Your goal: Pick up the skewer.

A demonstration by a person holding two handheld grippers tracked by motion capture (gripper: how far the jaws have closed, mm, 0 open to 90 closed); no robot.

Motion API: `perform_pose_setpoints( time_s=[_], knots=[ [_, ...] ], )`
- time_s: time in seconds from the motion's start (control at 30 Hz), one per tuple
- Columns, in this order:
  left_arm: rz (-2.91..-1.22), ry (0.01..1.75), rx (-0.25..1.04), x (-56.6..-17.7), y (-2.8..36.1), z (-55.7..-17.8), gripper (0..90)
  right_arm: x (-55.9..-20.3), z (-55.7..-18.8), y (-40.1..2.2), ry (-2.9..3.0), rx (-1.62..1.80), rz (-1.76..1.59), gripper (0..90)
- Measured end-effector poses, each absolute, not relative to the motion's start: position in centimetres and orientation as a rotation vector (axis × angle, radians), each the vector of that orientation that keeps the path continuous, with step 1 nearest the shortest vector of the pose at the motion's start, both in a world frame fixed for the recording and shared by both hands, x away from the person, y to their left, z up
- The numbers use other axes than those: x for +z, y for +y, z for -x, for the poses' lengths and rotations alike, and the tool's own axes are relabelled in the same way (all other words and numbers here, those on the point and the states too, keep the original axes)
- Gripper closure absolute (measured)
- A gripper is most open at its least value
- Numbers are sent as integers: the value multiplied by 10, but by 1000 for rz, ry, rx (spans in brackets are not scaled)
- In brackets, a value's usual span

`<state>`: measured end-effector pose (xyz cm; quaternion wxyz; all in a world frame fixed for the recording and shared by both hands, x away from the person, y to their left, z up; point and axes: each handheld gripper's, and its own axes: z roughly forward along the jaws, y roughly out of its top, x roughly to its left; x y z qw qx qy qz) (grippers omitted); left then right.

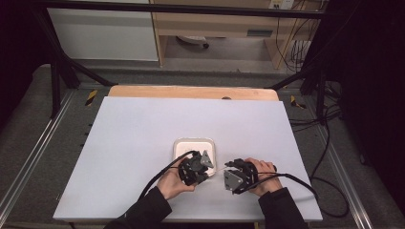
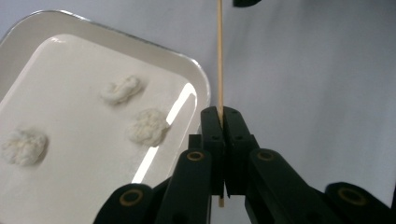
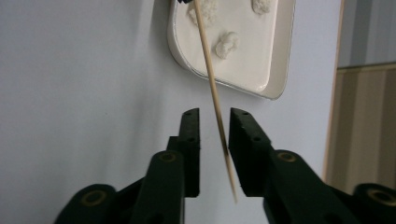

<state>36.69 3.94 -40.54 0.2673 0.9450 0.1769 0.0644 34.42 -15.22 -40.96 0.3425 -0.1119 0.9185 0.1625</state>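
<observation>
No readable text, labels or numbers

Nothing legible on the tray (image 2: 198, 77), the counter (image 1: 143, 138) or the cabinets (image 1: 102, 33) behind; yellow-and-black striped markers (image 1: 90, 97) beside the counter's far corners, bearing no words.

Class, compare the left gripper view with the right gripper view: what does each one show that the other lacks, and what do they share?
Left gripper view alone: the left gripper with its jaws shut on the wooden skewer, and three white lumps on the tray.

Right gripper view alone: the right gripper with its jaws apart, the skewer passing between them with a gap on each side, and a wooden edge beyond the white table cover.

Both: the skewer, the white tray with lumps on it, and the white table cover.
</observation>
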Motion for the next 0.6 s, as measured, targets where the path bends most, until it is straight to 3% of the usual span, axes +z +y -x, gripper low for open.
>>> perform_pose_setpoints(
  time_s=[0.03, 0.33, 0.6],
  knots=[
    [-2546, 485, 180, -406, 42, -367, 890, -410, -344, -152, 2388, 423, 291, 686],
    [-2513, 525, 213, -402, 67, -366, 889, -400, -351, -168, 2422, 712, -144, 360],
    [-2464, 574, 245, -401, 93, -362, 888, -404, -357, -186, 2416, 843, -459, 202]
  ],
)
